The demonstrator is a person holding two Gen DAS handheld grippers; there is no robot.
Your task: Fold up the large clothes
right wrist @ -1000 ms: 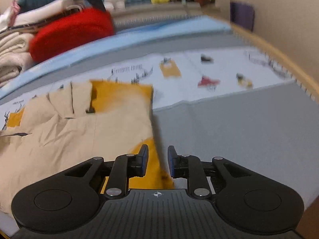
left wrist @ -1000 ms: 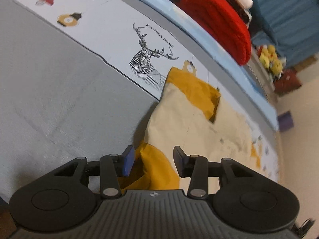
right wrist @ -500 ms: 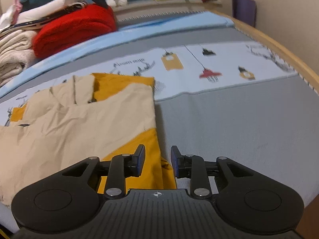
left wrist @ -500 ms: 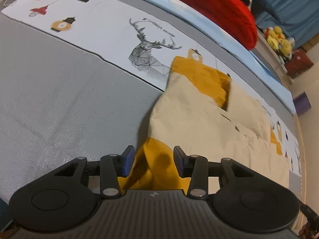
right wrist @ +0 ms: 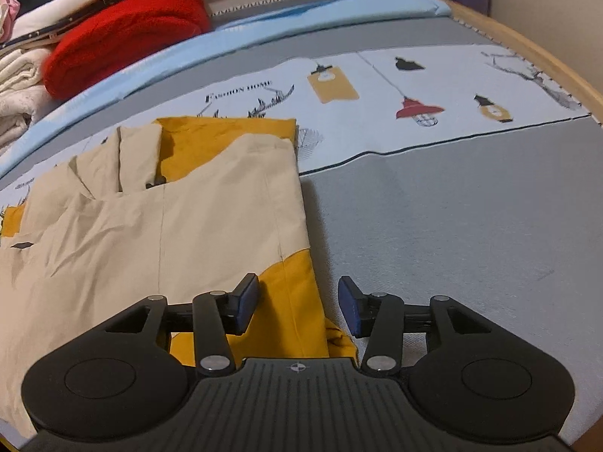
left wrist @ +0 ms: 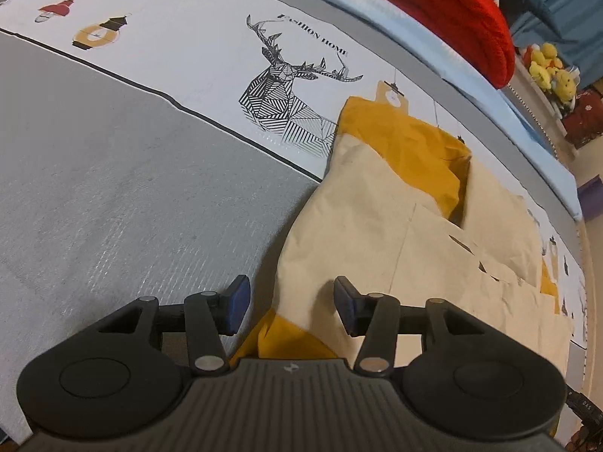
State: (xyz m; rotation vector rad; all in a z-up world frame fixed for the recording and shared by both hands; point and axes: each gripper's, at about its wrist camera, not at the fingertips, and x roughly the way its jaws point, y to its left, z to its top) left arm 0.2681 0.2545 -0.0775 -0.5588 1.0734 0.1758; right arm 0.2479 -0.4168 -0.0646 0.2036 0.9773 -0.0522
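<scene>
Your left gripper [left wrist: 288, 303] is wide open and grips nothing. Its two blue pads [left wrist: 238, 303] sit far apart. The near edge of the beige and yellow jacket [left wrist: 380, 233] lies right between them, with a yellow corner tucked under the tool's front. The jacket spreads out ahead of your left tool and off to its right. To the left of that tool is only the gray part of the bed cover [left wrist: 113, 188]. Farther ahead is a black deer drawing [left wrist: 286, 94] on the pale part of the cover, just beside the jacket's far yellow end.

Your right gripper [right wrist: 299, 303] is wide open too, and it holds nothing. The yellow side strip of the jacket [right wrist: 188, 226] runs between its blue pads [right wrist: 248, 303]. Most of the jacket lies ahead and to the left of this tool, flat but a bit wrinkly. To the right of it is gray cover. Far ahead on the pale cover is a little red lamp picture [right wrist: 418, 109]. Way up ahead and to the left sits a fluffy red blanket [right wrist: 124, 34] on a pile of folded clothes [right wrist: 19, 83].
</scene>
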